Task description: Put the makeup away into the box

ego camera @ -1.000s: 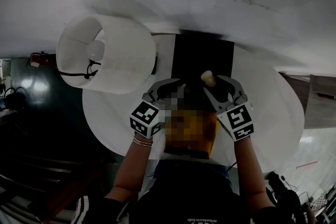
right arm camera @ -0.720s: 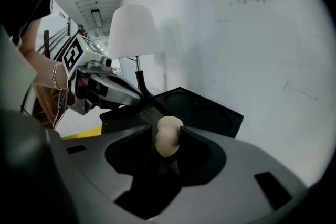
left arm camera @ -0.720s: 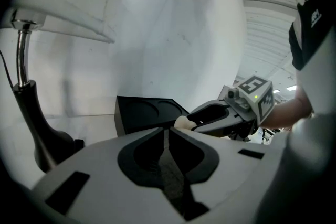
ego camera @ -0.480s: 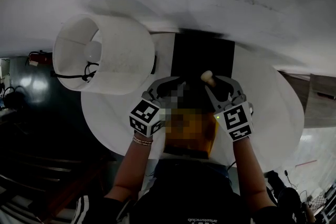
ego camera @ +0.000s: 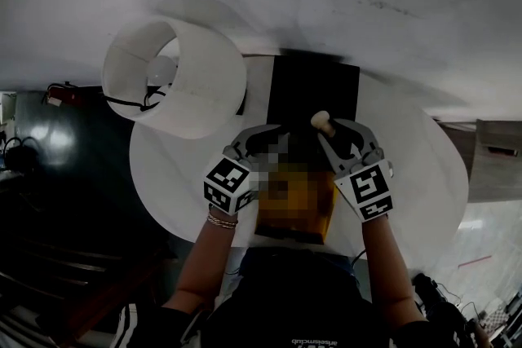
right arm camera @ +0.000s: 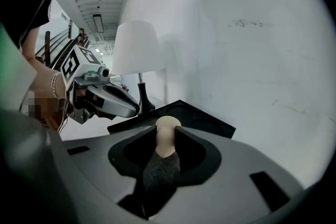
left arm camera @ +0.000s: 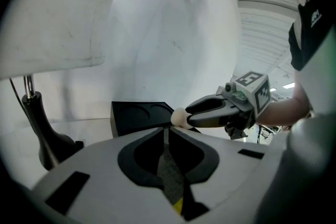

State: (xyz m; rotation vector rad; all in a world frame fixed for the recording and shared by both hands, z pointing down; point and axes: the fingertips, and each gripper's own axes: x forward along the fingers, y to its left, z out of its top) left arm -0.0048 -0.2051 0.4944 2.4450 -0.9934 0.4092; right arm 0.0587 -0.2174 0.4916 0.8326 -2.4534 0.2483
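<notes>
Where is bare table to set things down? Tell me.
Bare table lies right of the box, out to the rim, and in front of the lamp. It is crowded at the middle, round the box's near edge.

Nothing could be read with certainty. The small white lettering (ego camera: pixel 325 342) low on the person's black fabric shirt (ego camera: pixel 310 306) was too tiny and blurred to make out.
</notes>
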